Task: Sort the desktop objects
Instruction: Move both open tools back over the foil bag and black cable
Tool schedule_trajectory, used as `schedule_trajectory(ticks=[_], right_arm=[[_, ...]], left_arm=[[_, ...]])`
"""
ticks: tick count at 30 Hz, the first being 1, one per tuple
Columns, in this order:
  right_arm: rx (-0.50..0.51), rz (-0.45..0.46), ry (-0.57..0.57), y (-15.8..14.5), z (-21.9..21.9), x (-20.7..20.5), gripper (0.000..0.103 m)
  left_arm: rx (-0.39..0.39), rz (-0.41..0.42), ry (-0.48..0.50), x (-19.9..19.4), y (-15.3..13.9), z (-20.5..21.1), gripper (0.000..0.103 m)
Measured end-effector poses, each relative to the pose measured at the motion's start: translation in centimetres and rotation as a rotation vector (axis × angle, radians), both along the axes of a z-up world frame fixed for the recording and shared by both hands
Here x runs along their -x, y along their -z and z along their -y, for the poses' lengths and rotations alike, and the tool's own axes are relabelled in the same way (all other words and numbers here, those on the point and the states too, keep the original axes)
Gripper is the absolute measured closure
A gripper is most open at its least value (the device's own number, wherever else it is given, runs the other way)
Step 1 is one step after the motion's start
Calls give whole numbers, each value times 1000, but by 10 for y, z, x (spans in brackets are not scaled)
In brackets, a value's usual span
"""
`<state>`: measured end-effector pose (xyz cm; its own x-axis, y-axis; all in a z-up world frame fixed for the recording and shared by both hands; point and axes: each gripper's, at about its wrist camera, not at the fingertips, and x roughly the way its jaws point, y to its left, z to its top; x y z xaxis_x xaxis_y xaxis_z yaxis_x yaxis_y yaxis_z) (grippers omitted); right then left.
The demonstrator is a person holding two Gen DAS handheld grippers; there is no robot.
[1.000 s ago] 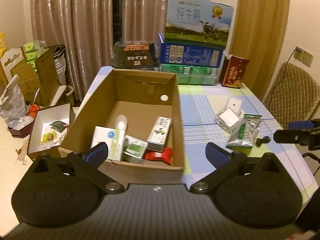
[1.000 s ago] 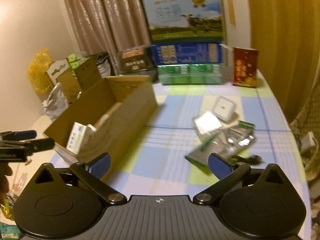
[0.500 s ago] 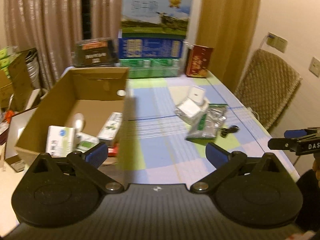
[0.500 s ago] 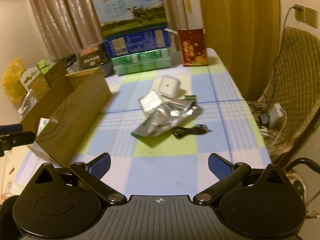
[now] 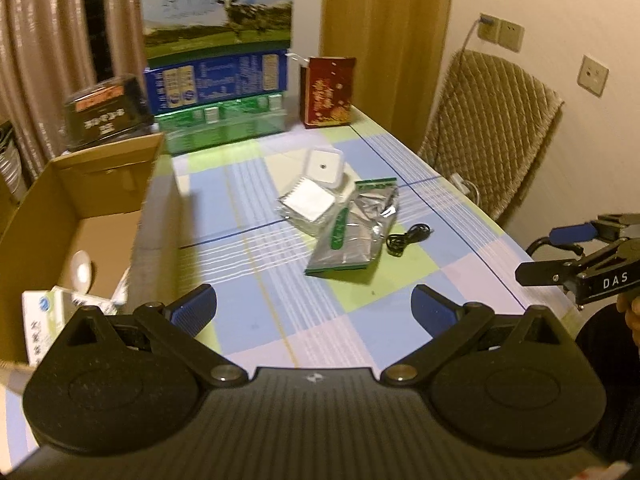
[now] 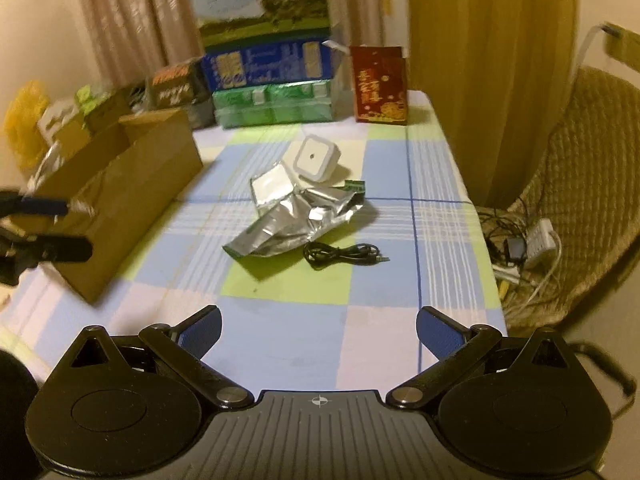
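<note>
Both views are swinging right off the cardboard box; I'm holding my left hand-held gripper and right hand-held gripper released, grasping nothing. One foil pouch, one black cable and two white packs are lying mid-surface, open cloth around them, right edge near.

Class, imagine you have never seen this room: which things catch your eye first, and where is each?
A crumpled silver foil pouch with green edges lies mid-table on the checked cloth, a coiled black cable beside it. An open brown cardboard box sits at the table's left. At the far end, a big milk carton printed with a cow tops stacked boxes.
</note>
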<state>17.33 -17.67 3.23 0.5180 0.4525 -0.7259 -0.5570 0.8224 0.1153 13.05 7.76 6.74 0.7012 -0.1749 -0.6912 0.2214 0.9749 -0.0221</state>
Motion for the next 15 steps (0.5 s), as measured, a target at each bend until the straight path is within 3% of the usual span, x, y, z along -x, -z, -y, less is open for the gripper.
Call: schedule_trajectory(ticks=[8,15], right_arm=[[157,47,-252,25,-15,-40,3],[254,61,-500,54,-31,-73,21]], left_arm=[[-58,-38,112,-43,19,25,1],[-117,-68,256,-88,42,51,1]])
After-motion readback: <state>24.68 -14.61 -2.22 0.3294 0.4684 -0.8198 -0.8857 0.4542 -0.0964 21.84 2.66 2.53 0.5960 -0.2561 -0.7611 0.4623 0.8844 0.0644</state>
